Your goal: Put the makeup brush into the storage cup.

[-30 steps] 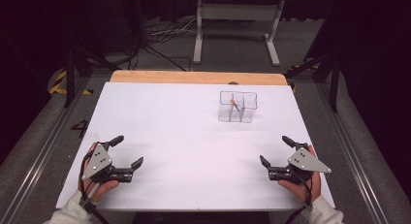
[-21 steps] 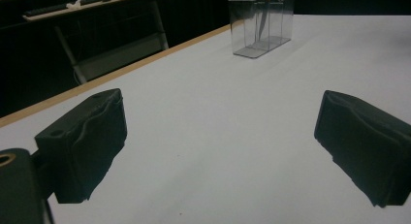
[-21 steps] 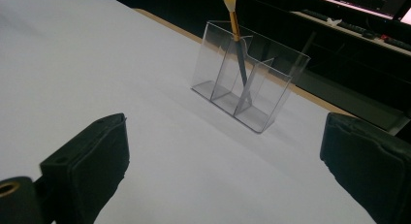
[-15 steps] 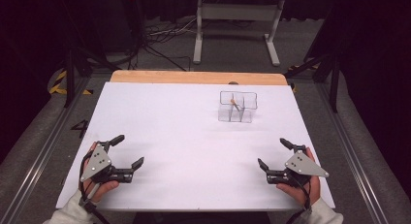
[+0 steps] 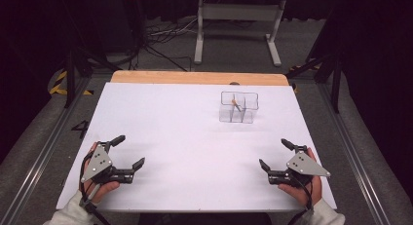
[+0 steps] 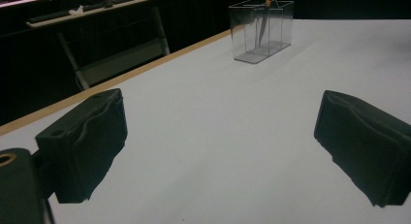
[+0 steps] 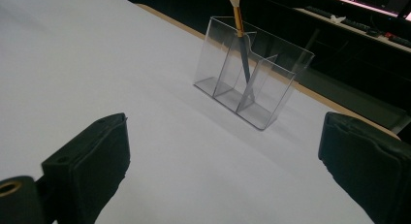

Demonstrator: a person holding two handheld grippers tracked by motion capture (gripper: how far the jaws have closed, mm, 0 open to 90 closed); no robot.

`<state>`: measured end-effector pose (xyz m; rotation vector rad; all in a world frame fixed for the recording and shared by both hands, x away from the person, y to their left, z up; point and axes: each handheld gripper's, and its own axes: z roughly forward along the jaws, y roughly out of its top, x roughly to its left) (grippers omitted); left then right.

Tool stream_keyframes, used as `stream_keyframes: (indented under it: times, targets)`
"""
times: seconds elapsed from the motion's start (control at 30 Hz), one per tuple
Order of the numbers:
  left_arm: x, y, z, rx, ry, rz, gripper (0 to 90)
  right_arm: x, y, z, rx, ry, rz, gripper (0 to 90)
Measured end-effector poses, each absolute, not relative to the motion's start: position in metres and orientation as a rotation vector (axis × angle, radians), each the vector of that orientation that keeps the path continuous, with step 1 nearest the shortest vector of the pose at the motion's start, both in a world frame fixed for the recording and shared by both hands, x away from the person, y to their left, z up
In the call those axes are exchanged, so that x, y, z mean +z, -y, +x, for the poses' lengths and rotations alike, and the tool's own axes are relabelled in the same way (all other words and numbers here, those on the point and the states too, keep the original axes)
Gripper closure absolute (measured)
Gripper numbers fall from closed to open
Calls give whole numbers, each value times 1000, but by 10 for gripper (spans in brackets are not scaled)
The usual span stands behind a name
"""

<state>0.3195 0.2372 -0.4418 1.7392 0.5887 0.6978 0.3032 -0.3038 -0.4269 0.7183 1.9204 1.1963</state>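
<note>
A clear plastic holder [image 5: 237, 108] with three compartments stands on the white table [image 5: 185, 127] at the back right. A pencil [image 5: 235, 104] with a yellow upper end leans in its middle compartment [image 7: 240, 49]. The same holder [image 6: 261, 27] shows far ahead in the left gripper view. My left gripper [image 5: 126, 154] rests near the front left corner, open and holding nothing. At the front right my right gripper [image 5: 277, 154] is open too, with nothing between its jaws. Both are well short of the holder.
A wooden strip [image 5: 195, 78] runs along the table's far edge. Beyond it stand a metal frame [image 5: 234, 20] and cables on a dark floor. Metal rails [image 5: 44, 142] flank the table on both sides.
The right gripper has slid slightly toward the front edge. The left gripper has barely moved. Both stay open.
</note>
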Motion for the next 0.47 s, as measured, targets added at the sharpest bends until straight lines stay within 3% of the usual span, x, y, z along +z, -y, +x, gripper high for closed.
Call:
stream_keyframes:
  times: [0.47]
  targets:
    - [-442, -237, 322, 706, -599, 1735, 56, -428, 309, 305, 1197, -1912, 744, 47]
